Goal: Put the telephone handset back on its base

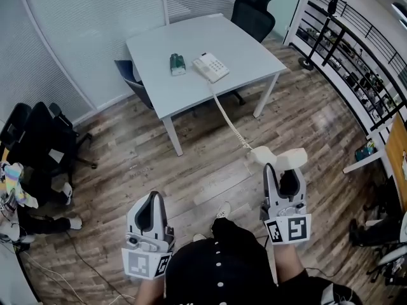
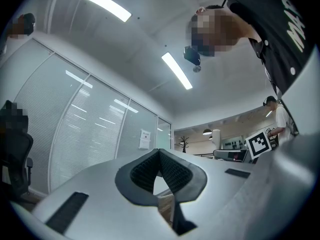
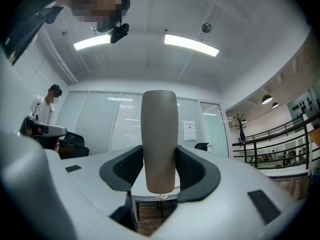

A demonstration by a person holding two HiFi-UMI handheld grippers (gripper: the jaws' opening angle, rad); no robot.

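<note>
Handset [image 1: 294, 156] sits clamped crosswise in the right tongs [image 1: 283, 169], well short of the counter [image 1: 191, 40]. Its base [image 1: 210, 67] lies ahead and leftward, with the cord [image 1: 229, 121] stretched between them. Left tongs [image 1: 152, 197] are closed on nothing.

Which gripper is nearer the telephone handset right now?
Right. The right gripper is shut on the handset; the left gripper hangs empty, jaws together, well to its left.
</note>
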